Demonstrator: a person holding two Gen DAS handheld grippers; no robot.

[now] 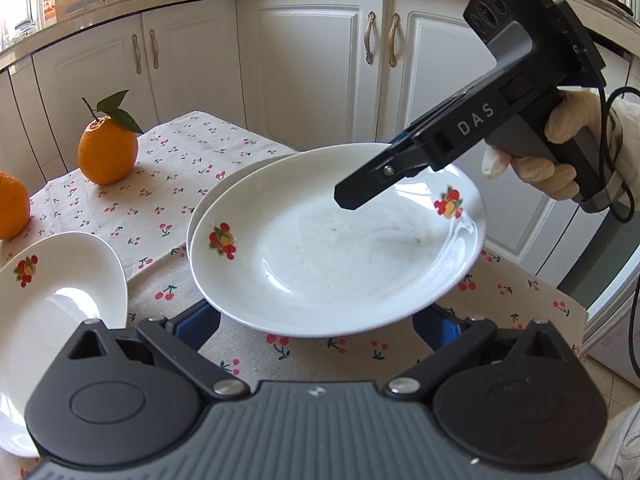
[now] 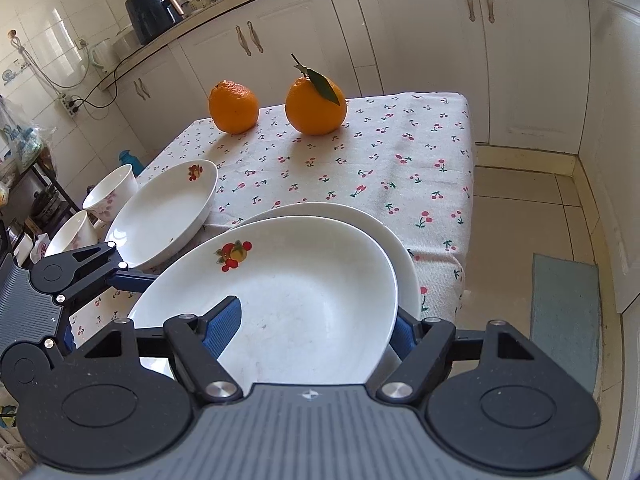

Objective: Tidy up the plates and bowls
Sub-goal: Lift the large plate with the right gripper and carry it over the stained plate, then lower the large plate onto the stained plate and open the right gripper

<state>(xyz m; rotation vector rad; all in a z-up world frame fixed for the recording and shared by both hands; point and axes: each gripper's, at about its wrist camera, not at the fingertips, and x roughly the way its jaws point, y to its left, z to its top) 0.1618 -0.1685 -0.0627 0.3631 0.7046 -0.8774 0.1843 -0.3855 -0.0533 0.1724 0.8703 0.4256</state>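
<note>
A white deep plate with fruit prints (image 1: 320,256) (image 2: 288,292) sits tilted and shifted over a second white plate (image 1: 224,188) (image 2: 360,216) near the table's right edge. My right gripper (image 2: 316,332) (image 1: 372,176) is shut on the upper plate's rim: one blue finger (image 2: 224,328) lies over the inside, the other (image 2: 404,336) goes under the outer edge. My left gripper (image 1: 318,322) is open wide, both fingers reaching under the plate's near rim. A third deep plate (image 1: 60,300) (image 2: 164,216) lies further left, with two white bowls (image 2: 114,192) (image 2: 74,236) beyond it.
Two oranges (image 2: 234,106) (image 2: 316,106) stand at the far side of the cherry-print tablecloth (image 2: 380,168). A gloved hand (image 1: 552,160) holds the right gripper. White cabinets (image 1: 320,60) ring the table; a tiled floor and a mat (image 2: 564,312) lie to its right.
</note>
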